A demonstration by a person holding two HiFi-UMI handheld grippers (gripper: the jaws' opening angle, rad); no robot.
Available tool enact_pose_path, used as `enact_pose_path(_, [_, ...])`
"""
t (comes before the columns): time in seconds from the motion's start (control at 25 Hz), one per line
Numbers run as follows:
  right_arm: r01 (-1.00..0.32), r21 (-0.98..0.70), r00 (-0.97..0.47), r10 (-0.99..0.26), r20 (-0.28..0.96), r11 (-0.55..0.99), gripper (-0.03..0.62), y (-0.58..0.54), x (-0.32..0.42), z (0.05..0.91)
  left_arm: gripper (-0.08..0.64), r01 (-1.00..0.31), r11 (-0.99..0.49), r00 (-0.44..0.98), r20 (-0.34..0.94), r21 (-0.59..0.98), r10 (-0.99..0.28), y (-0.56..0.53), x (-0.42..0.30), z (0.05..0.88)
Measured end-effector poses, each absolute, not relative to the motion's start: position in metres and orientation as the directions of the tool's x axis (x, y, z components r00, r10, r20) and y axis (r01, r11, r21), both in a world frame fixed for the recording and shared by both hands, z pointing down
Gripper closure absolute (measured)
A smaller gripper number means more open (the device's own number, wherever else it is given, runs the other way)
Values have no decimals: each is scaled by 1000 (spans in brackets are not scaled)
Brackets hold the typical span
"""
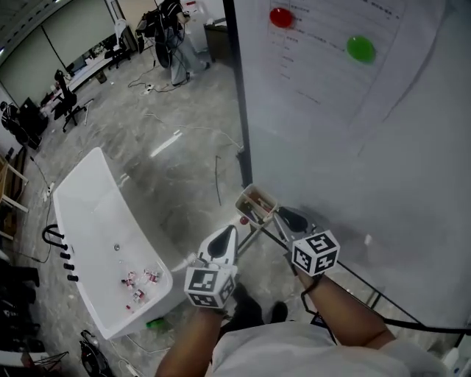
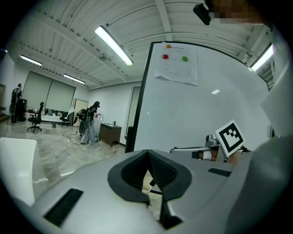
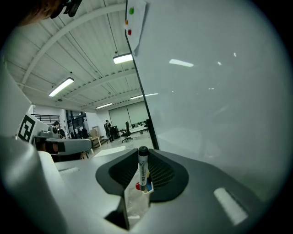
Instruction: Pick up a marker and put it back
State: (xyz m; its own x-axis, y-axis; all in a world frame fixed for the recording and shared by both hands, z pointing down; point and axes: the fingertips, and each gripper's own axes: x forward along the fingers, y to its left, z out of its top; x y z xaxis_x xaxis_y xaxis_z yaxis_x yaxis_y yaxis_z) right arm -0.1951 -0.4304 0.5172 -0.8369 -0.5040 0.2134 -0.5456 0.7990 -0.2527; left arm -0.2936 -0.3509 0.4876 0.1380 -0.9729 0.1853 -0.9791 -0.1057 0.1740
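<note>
A marker (image 3: 143, 170) with a black cap and a white labelled body stands upright between the jaws of my right gripper (image 3: 142, 177), which is shut on it. Just under it shows the open marker box (image 3: 146, 188) with a red piece beside it. In the head view the right gripper (image 1: 285, 216) hovers just right of that beige box (image 1: 257, 204), close to the whiteboard (image 1: 353, 140). My left gripper (image 1: 229, 231) points at the box from the lower left, shut and holding nothing. In the left gripper view its jaws (image 2: 149, 175) meet at the tip.
A sheet of paper with a red magnet (image 1: 280, 17) and a green magnet (image 1: 360, 48) hangs on the whiteboard. A white tub-like table (image 1: 92, 221) with several small items stands to the left. The board's black frame bar (image 1: 353, 276) runs along the floor below my right arm.
</note>
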Motion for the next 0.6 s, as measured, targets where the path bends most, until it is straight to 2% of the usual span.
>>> enact_pose_path(0.4, [-567, -263, -810, -470, 351, 780, 523, -454, -229, 589, 555, -963, -78, 153, 285, 259, -946, -375, -326, 557])
enact_pose_path(0.6, [-574, -279, -804, -465, 372, 770, 517, -459, -233, 610, 555, -960, -71, 153, 292, 271, -944, -381, -332, 572])
